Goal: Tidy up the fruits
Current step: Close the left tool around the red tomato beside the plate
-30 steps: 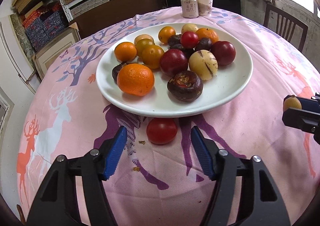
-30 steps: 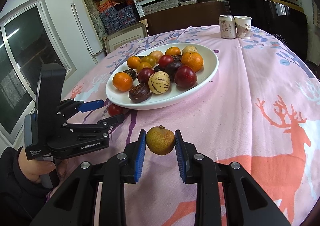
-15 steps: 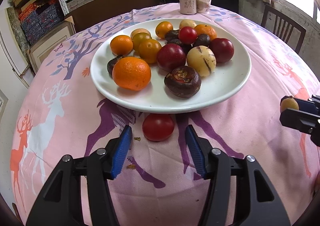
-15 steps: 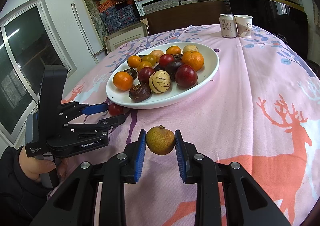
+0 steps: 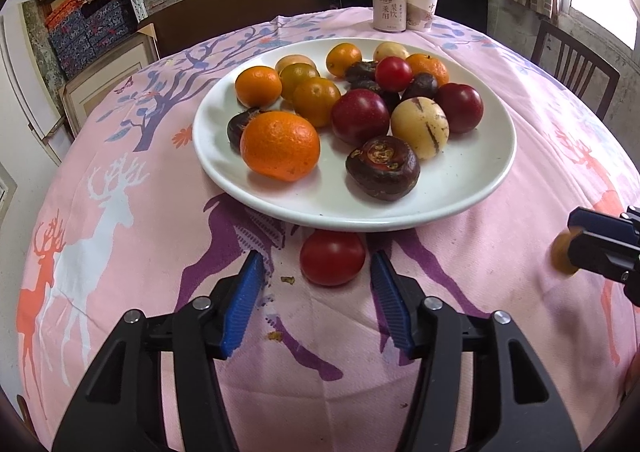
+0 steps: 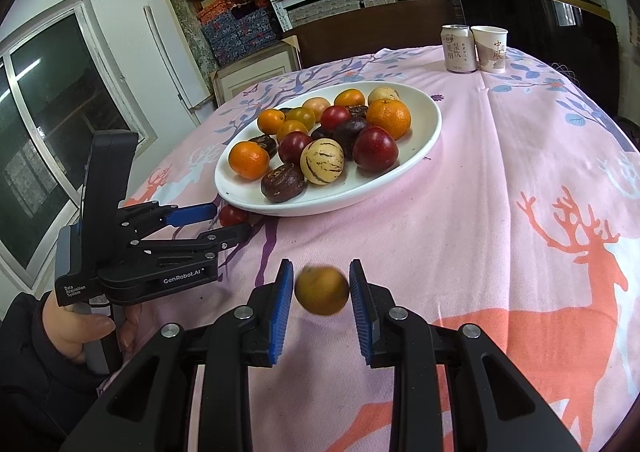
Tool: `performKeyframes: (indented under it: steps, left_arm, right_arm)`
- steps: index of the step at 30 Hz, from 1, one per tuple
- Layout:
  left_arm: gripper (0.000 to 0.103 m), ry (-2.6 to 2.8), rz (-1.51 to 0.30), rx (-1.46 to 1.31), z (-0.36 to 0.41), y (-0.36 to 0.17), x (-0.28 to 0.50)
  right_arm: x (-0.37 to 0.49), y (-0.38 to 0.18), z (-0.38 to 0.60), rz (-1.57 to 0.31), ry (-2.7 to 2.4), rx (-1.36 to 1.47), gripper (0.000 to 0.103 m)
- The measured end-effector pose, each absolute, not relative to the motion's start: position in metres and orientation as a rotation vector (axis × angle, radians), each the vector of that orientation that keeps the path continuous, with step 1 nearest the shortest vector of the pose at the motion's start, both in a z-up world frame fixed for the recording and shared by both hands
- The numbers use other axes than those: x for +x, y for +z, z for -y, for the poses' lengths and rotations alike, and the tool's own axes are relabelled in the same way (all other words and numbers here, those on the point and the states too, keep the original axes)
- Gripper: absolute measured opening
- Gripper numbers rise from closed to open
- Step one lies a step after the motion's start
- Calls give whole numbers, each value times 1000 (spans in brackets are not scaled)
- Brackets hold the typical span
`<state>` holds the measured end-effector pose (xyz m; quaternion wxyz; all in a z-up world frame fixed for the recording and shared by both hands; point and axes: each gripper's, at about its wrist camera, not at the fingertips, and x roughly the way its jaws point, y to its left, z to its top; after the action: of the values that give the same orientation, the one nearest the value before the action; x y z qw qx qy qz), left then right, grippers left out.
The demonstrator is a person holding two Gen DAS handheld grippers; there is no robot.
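Tomato on the cloth, touching the plate rim — we see left gripper spread wide around it, no contact. Right gripper parted; blurred yellow-brown fruit between its pads — grip unclear.

left claw | black frame, blue pads (white "GenRobot.AI" lettering) | silver screws | dark sleeve

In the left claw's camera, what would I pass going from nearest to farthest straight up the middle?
Left claw → red tomato on the cloth → white plate of fruit → drink can beside a paper cup.
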<state>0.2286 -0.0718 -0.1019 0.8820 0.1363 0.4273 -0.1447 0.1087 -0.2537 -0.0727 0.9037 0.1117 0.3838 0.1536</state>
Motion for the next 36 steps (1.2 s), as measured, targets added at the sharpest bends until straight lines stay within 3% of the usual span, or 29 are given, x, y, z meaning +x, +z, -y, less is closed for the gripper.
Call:
performKeyframes:
  steps: [2, 6, 11, 13, 15, 16, 19, 21, 22, 24, 36]
  left_arm:
    - [55, -302, -894, 272, 70, -102, 230]
    - [40, -332, -894, 269, 71, -102, 229]
    - [38, -342, -895, 260, 72, -103, 229]
    - [37, -361, -899, 252, 71, -103, 229]
    - [40, -368, -906, 232, 69, -103, 231]
    - [46, -369, -910, 217, 67, -104, 233]
    - [50, -357, -909, 217, 68, -104, 234]
    - [45, -346, -899, 229, 69, -103, 233]
    - [36, -349, -895, 229, 69, -102, 233]
    - [31, -362, -893, 235, 71, -102, 231]
    - [30, -358, -894, 226, 72, -102, 232]
  right_arm:
    - [108, -72, 254, -791, 318, 230, 29]
    - [110, -74, 252, -804, 319, 228, 29]
    - [112, -78, 251, -838, 333, 222, 31]
    - [109, -77, 253, -838, 334, 222, 37]
    - [105, -77, 256, -835, 334, 225, 55]
    - [104, -77, 258, -834, 330, 233, 59]
    - [102, -77, 264, -822, 336, 267, 68]
    - [101, -77, 264, -820, 344, 270, 76]
    - [101, -77, 263, -820, 352, 266, 77]
    - [100, -76, 261, -819, 358, 255, 78]
    - [98, -75, 262, -807, 358, 248, 78]
